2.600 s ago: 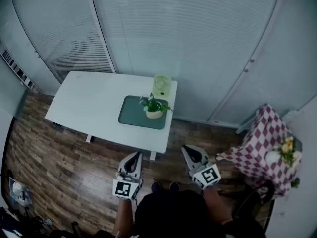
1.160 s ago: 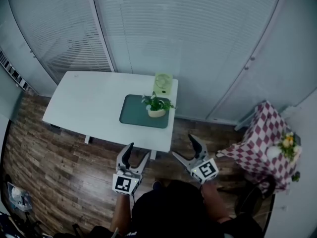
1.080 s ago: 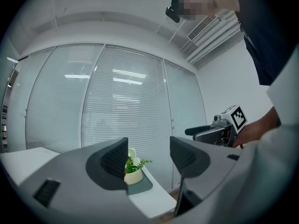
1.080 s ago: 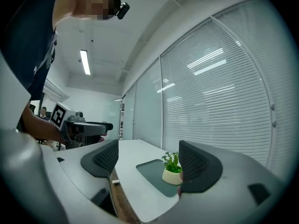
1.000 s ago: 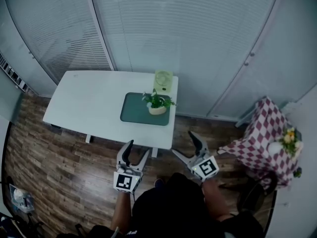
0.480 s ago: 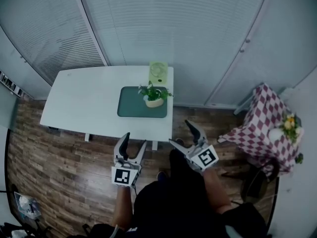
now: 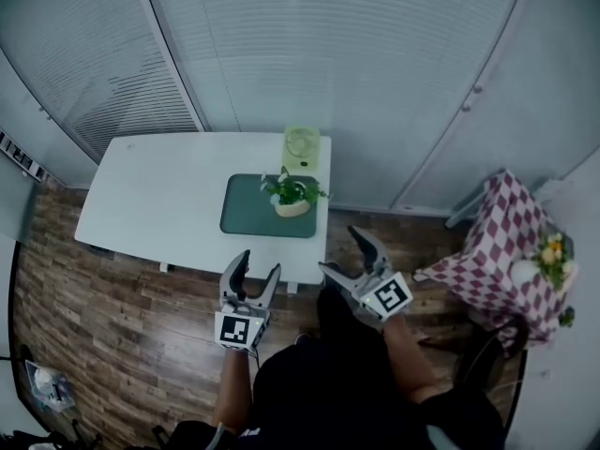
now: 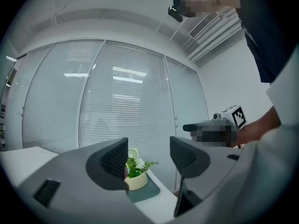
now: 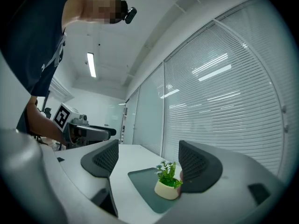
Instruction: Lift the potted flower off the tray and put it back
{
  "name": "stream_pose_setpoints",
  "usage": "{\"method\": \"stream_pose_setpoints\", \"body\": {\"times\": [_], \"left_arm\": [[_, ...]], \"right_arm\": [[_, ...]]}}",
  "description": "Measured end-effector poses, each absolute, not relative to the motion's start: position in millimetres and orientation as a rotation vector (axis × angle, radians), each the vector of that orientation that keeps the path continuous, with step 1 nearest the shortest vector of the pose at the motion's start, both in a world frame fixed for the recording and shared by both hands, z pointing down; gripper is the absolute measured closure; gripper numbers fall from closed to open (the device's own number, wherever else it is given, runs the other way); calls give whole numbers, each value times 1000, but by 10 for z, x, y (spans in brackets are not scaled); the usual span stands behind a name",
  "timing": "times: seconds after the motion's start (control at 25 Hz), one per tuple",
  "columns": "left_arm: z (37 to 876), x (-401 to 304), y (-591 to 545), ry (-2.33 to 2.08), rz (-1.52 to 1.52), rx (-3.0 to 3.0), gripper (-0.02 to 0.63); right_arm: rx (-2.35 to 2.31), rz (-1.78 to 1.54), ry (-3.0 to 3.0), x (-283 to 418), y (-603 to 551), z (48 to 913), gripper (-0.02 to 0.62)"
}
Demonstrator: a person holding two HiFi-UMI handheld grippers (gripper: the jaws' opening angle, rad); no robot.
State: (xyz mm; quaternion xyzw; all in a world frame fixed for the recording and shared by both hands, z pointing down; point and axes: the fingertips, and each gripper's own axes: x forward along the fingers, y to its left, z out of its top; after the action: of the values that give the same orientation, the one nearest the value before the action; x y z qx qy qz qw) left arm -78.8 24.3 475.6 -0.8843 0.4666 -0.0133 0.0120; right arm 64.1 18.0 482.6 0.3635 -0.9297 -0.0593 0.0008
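A small green plant in a cream pot [image 7: 292, 198] stands on the right part of a dark green tray [image 7: 249, 217] on a white table [image 7: 159, 195]. The same potted flower [image 8: 136, 177] [image 9: 167, 185] shows in both gripper views, on the tray [image 8: 145, 194] [image 9: 142, 181]. My left gripper [image 7: 251, 279] hangs open in front of the table's near edge, with nothing between its fingers. My right gripper [image 7: 343, 256] is open too, off the table's right front corner. Both are well short of the pot.
A pale green object [image 7: 301, 145] stands behind the tray at the table's far edge. Blinds and glass panels close off the back. A chequered-cloth stand [image 7: 502, 261] with flowers is at the right. Wooden floor [image 7: 103, 326] lies under me.
Both grippers have opened from shut and come forward toward the table's near edge. The pot and tray have not moved on the table.
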Motion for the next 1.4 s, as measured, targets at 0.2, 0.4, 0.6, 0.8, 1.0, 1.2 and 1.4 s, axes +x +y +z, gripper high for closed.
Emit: {"method": "stream_pose_setpoints", "body": {"times": [0.2,0.4,0.6,0.8,1.0,1.2,1.4], "left_arm": [[4818,-731,45,1485,-49,-2747,347],[4888,-727,-141,1513,-29,-2733,347],[4912,-715,-215,1506,-22,-2691,347],[4983,-682,-320,1497,-33,-2689,347],[5103,-672,-435,1526,-39,-2687,347],[5267,-693,-509,1578,-35,-2707,347],[5463,-693,-593,1584,-84,-2725,347]], "right_arm": [[1091,-187,-2911,687,-27,4951,229],[1080,-244,-2939,696,-198,4965,229],[1071,-219,-2980,670,-282,4949,229],[1045,-207,-3006,623,-384,4951,229],[995,-146,-2989,613,-453,5126,229],[945,-101,-2976,553,-515,5265,229],[872,-69,-2928,539,-580,5495,229]]}}
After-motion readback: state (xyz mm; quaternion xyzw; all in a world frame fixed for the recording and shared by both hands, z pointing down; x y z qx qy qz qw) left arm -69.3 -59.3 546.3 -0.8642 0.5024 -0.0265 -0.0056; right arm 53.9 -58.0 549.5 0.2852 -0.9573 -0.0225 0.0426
